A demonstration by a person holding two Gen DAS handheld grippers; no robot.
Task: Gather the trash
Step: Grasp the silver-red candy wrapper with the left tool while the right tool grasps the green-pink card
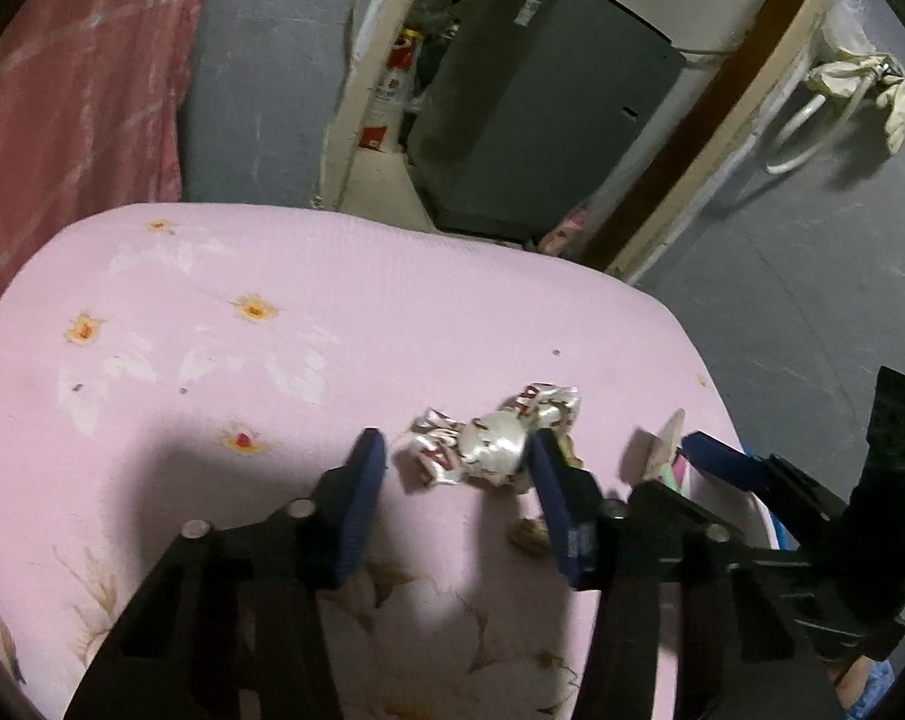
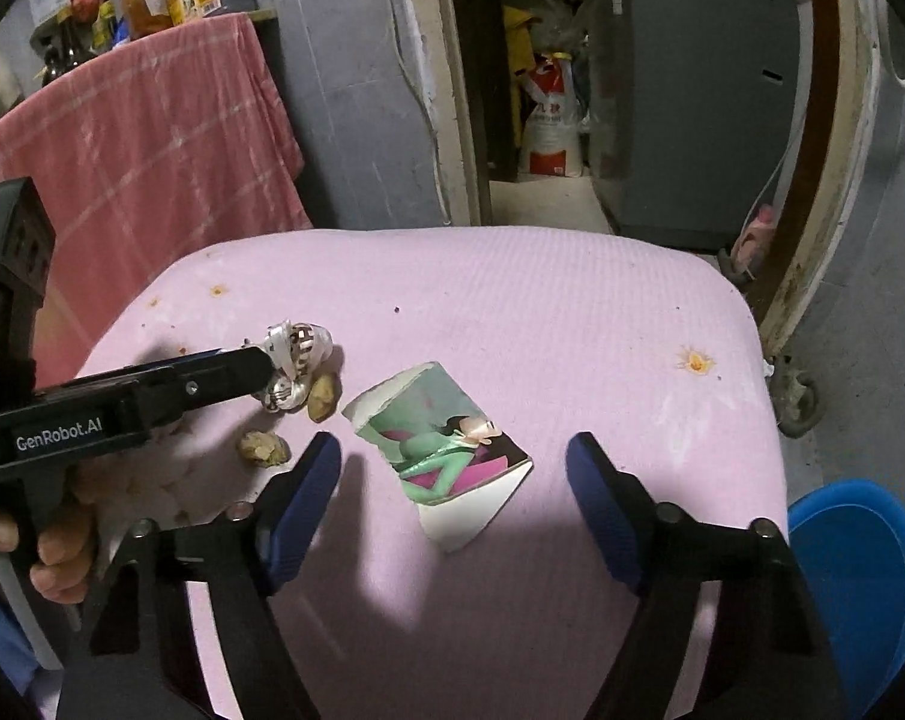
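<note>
A crumpled silver-and-red wrapper [image 1: 488, 444] lies on the pink flowered cushion [image 1: 272, 300]. My left gripper [image 1: 455, 443] straddles it, open; the right pad touches the wrapper and the left pad stands just off it. In the right wrist view the same wrapper [image 2: 299, 354] sits at the left gripper's tip [image 2: 269, 360]. A torn paper piece with a green cartoon figure [image 2: 446, 444] lies flat on the cushion [image 2: 542, 300] between the fingers of my right gripper [image 2: 455, 450], which is open and clear of the paper on both sides. Two brown shell bits [image 2: 323, 396] [image 2: 263, 447] lie beside the wrapper.
A blue bin [image 2: 854, 570] stands low at the cushion's right edge. A pink towel [image 2: 152, 150] hangs at the left, and a grey cabinet [image 2: 692, 90] and a white sack [image 2: 548, 120] stand in the doorway behind. A hand [image 2: 50, 564] holds the left gripper.
</note>
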